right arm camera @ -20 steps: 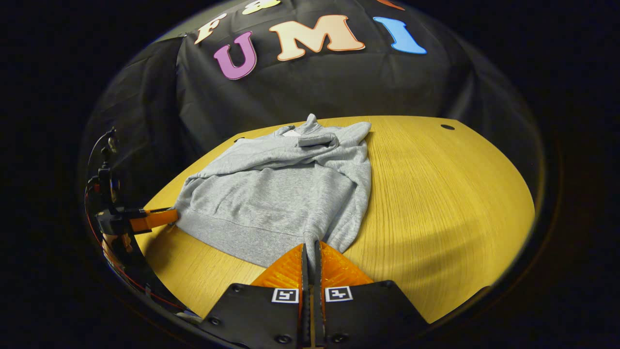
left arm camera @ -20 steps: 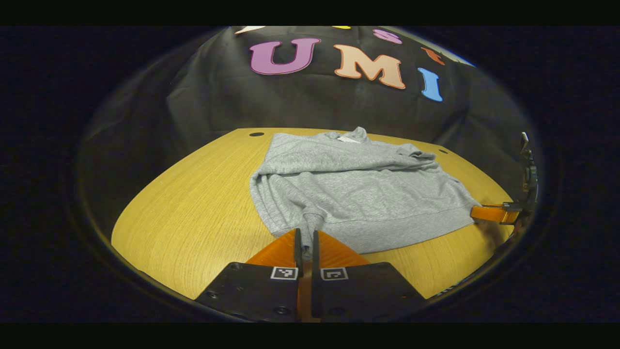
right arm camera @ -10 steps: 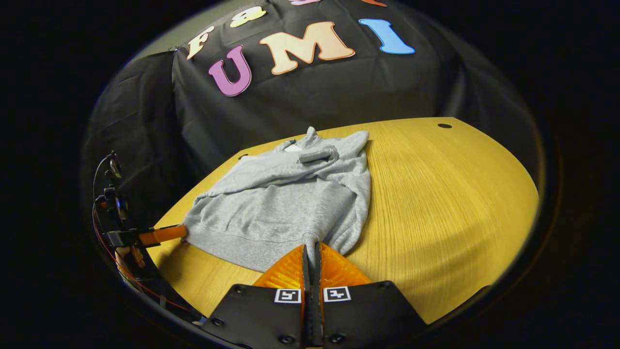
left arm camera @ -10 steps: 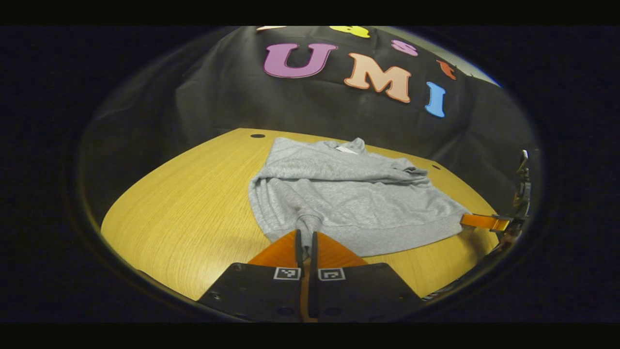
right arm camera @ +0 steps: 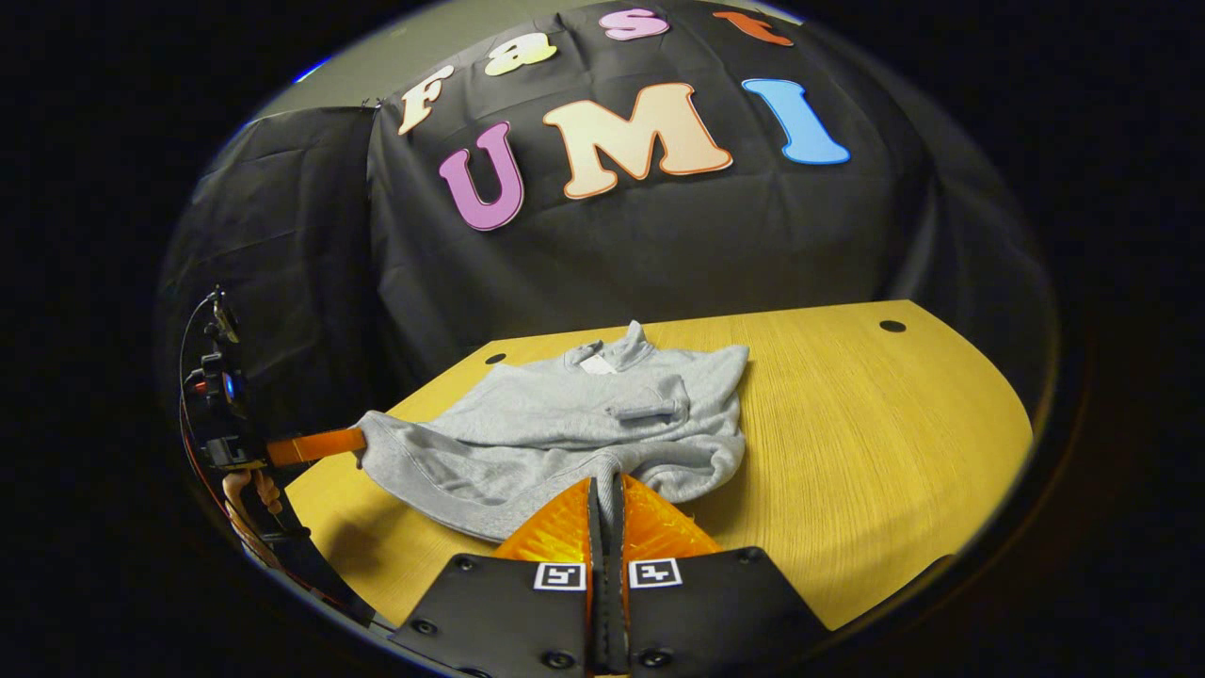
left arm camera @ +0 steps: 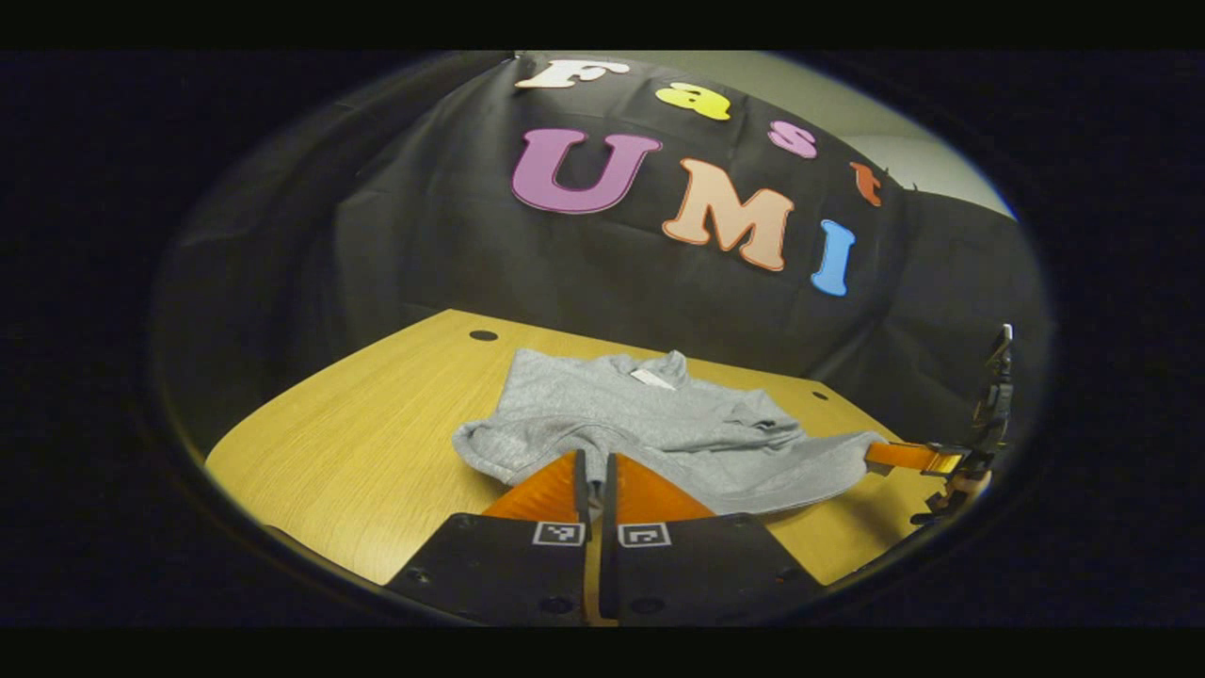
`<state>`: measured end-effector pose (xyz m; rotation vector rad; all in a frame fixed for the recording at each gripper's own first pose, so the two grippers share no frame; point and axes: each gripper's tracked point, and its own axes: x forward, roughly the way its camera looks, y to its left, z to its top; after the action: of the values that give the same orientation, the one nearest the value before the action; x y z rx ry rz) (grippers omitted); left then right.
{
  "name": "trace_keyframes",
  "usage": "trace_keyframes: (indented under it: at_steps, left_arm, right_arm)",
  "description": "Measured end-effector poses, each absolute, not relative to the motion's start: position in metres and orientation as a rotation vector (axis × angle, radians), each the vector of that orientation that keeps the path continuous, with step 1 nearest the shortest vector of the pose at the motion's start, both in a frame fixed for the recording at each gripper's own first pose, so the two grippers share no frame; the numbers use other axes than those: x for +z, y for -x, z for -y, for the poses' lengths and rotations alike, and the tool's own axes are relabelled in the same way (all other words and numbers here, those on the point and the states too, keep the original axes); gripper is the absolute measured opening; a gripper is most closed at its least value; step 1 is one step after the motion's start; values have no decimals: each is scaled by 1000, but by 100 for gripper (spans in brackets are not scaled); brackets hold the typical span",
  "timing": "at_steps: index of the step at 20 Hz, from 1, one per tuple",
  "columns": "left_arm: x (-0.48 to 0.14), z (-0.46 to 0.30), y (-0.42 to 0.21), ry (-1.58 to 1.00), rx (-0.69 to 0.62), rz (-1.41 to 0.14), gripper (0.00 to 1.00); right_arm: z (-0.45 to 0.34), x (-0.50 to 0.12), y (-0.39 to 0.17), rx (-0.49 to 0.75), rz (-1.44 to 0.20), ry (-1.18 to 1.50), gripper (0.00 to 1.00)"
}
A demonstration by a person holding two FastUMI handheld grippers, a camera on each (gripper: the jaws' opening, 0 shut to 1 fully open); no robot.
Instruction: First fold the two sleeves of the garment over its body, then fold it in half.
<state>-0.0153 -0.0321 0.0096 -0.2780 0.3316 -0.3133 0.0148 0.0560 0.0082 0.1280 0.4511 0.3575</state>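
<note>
Right gripper [right arm camera: 607, 494] fingers pinch sweatshirt [right arm camera: 565, 428] hem above table [right arm camera: 866, 452].

A heathered light-grey sweatshirt [left arm camera: 650, 424] with a white neck label [right arm camera: 595, 364] lies mid-frame on a honey-yellow, wood-grained table [right arm camera: 875, 443], plain black cloth wall [right arm camera: 715, 254] above.

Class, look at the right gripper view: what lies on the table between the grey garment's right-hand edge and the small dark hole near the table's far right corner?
Nothing: in the right gripper view, the table is bare wood from the garment to the hole.
</note>
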Motion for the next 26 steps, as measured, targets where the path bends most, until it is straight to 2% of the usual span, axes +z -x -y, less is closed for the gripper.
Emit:
trace_keyframes:
  at_steps: [6,14,19,26]
  left_arm:
    - [35,37,-43,297,-308,-279,0]
    - [9,56,-129,334,-267,-354,0]
    - [-19,66,-157,294,-248,-405,0]
    - [-28,60,-179,264,-206,-398,2]
  right_arm:
    - [-63,33,-78,367,-405,-116,2]
    - [-63,0,-151,338,-502,-141,2]
    - [-60,-35,-174,306,-583,-157,2]
    - [-58,-32,-192,278,-596,-294,4]
